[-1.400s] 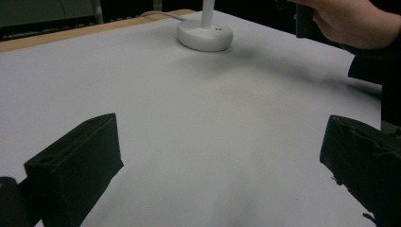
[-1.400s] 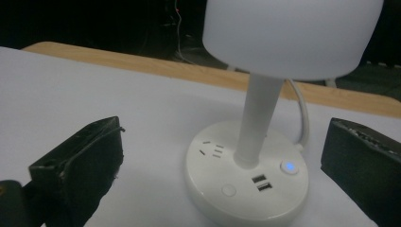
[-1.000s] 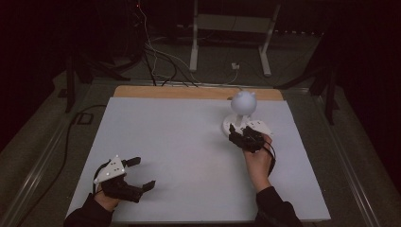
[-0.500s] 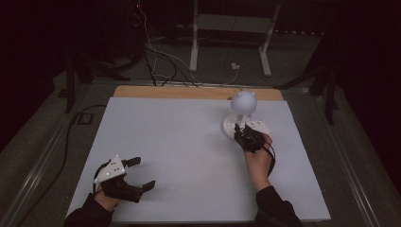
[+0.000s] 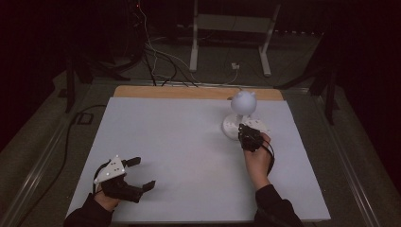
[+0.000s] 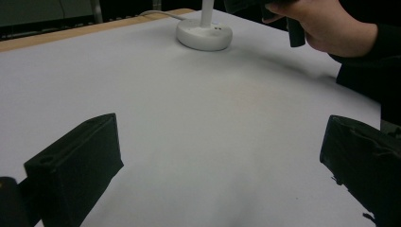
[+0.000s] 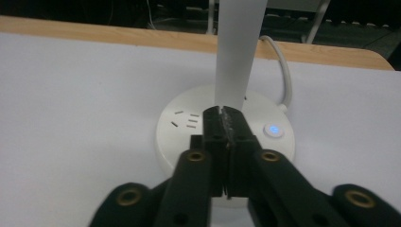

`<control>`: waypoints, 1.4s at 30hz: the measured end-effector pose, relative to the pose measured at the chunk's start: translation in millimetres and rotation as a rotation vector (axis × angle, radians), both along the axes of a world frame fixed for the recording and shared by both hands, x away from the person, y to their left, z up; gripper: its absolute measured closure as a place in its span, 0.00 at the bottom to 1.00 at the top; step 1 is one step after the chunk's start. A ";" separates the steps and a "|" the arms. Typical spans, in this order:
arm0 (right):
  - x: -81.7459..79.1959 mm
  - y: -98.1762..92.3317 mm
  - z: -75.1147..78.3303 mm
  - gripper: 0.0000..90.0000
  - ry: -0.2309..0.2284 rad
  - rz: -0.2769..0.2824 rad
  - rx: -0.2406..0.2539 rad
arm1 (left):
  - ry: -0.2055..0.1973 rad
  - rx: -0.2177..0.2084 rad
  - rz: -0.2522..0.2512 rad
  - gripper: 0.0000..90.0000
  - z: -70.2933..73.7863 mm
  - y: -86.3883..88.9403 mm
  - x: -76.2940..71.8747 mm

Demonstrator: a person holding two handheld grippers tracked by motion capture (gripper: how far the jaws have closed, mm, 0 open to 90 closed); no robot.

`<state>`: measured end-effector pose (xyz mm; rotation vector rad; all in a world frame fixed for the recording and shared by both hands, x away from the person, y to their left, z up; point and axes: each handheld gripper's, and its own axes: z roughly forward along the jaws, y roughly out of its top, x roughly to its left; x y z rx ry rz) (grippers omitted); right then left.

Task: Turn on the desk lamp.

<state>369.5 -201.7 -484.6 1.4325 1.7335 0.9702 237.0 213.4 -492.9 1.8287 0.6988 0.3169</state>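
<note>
A white desk lamp (image 5: pixel 242 105) with a round head stands on a round white base (image 7: pixel 189 142) at the table's back right. A small button (image 7: pixel 272 129) on the base glows blue, and a white cord (image 7: pixel 283 71) runs off behind it. My right gripper (image 7: pixel 221 112) is shut with nothing between its jaws, its tips over the base just in front of the lamp's stem (image 7: pixel 236 52). In the high view the right gripper (image 5: pixel 247 132) sits at the base's near edge. My left gripper (image 5: pixel 142 172) rests open at the front left, far from the lamp base (image 6: pixel 204 34).
The white table top (image 5: pixel 179 142) has a wooden strip (image 5: pixel 189 92) along its far edge. Cables (image 5: pixel 156 56) and a white stand (image 5: pixel 231 28) lie on the dark floor beyond. A black cable (image 5: pixel 66 146) trails off the table's left side.
The right gripper has crept slightly forward toward the lamp base. The left gripper has stayed where it was.
</note>
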 end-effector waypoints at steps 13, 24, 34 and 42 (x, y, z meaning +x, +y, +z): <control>10.0 3.2 -6.8 1.00 0.064 0.004 -0.002 | 0.000 0.002 -0.002 0.00 -0.2 -0.1 0.2; 16.2 4.0 -19.5 1.00 0.103 0.009 -0.017 | 0.002 0.002 -0.005 0.00 -0.3 -0.3 0.1; 17.3 5.6 -24.7 1.00 0.106 0.013 -0.026 | 0.004 0.002 -0.008 0.00 -0.4 -0.2 0.1; 18.0 6.1 -25.8 1.00 0.098 0.013 -0.041 | 0.006 0.001 -0.008 0.00 -0.6 -0.5 0.4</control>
